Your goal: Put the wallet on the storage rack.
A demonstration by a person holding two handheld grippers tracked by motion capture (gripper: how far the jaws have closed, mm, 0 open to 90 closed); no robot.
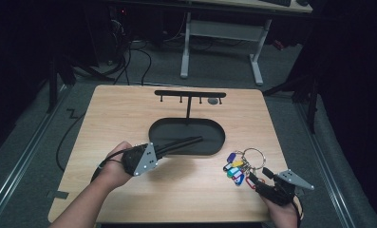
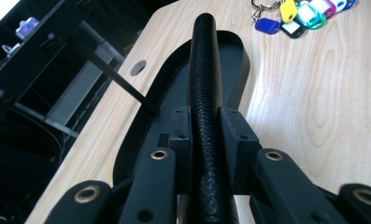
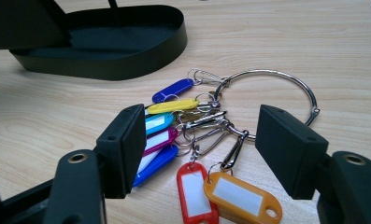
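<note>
Right hand-held gripper closes in on the key ring, left one parked over the tray.

Right hand-held gripper point(image 3: 199, 154) hangs with jaws spread wide, the key ring point(image 3: 267, 100) and coloured tags point(image 3: 174, 121) lying on the surface point(image 3: 57, 121) right between them. Left hand-held gripper point(image 1: 199, 139), jaws pressed together around nothing, points over the black oval tray point(image 1: 214, 142).

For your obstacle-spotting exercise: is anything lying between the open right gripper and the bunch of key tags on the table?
Nothing visible does. The right gripper is open, its jaws either side of the key tags and the clips on their metal ring, with bare wooden table around them.
</note>
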